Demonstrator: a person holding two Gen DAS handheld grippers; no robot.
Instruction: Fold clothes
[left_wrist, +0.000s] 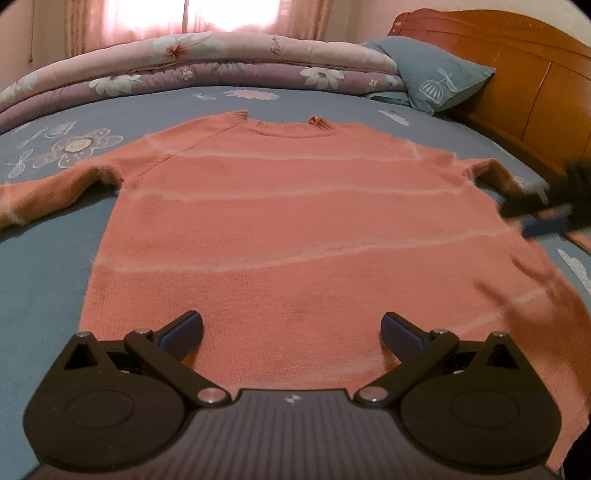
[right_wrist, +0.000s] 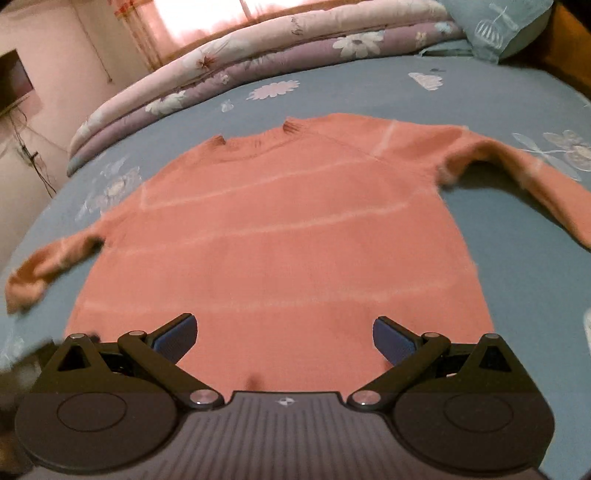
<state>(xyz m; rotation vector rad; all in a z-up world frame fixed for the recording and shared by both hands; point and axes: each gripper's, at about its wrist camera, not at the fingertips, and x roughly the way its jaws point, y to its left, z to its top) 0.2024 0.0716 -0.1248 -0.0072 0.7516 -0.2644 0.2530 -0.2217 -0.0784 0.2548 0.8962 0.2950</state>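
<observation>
Sweater (left_wrist: 295, 221), one coral knit with pale stripes, lies spread flat on the blue bedsheet (left_wrist: 44, 295), collar toward the rolled quilt (left_wrist: 207, 62) and hem toward both cameras. Its two sleeves stretch outward from the body, one to each side, each lying on the sheet beside the sweater. No fold shows in it as it lies.

Left tongs (left_wrist: 293, 328) hang over the hem, fingers spread wide, gripping nothing. Right tongs (right_wrist: 284, 332) hover likewise above the hem, also spread and holding nothing. In the left view a dark blurred shape by the sweater's right sleeve is probably the other tool, though the blur makes this uncertain.

Judging from the flat layout, a sleeve or side fold would suit: pinch the knit at a shoulder seam and at the hem on the same side of the sweater, lift together, and carry that edge toward the sweater's middle so the stripes stay aligned.

Count: one sweater, two sleeves, two tongs, one pillow (left_wrist: 439, 81) beyond the collar, one quilt.
</observation>
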